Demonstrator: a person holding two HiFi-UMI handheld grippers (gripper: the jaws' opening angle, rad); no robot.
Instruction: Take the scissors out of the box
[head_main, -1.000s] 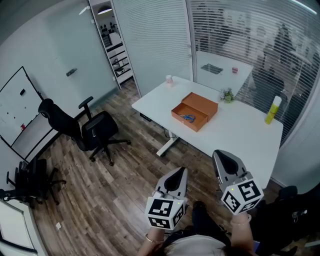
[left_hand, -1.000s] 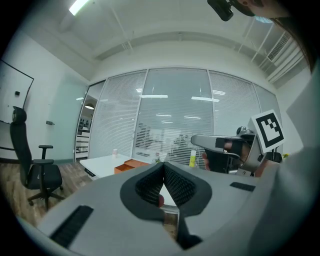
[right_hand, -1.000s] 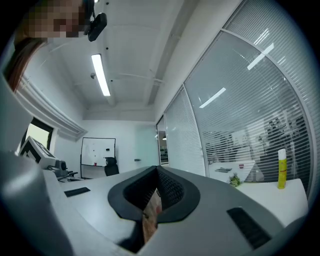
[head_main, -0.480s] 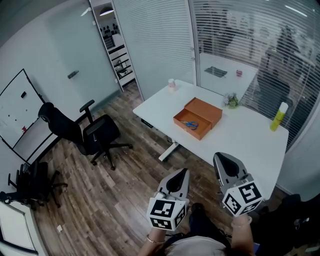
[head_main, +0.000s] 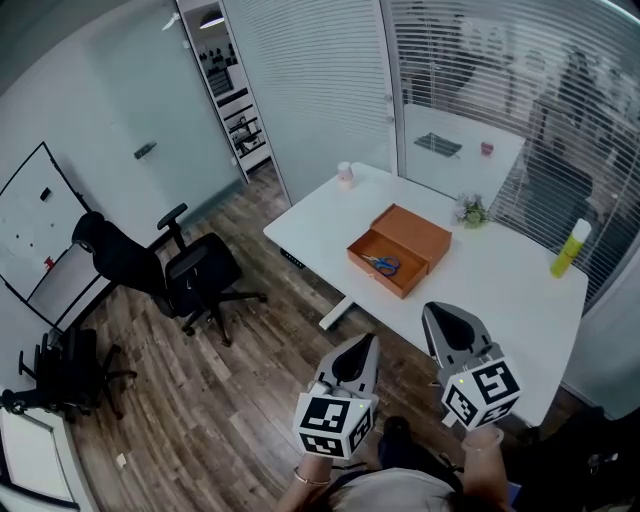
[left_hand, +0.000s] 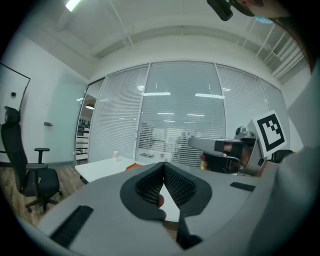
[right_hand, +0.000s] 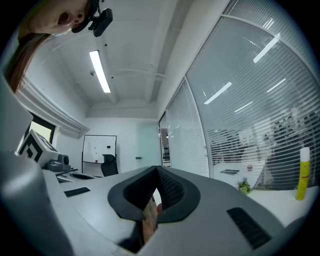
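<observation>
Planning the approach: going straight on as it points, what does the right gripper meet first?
Nothing near: beyond the right gripper the way looks free up to the blinds. The white table seems lower, though depth is unclear.

My head camera looks steeply down from high up, with the white rectangular counter (head_main: 490, 290) well ahead. Cameras on my left hand-held gripper (head_main: 366, 344) and right hand-held gripper (head_main: 432, 312) look level along their jaws. The left gripper view shares that counter with the head view; the right shares the slim yellow bottle (head_main: 571, 249).

Wood floor (head_main: 230, 390), white table (head_main: 480, 285), black chair (head_main: 195, 265), blinds (head_main: 310, 80) over glass.
</observation>
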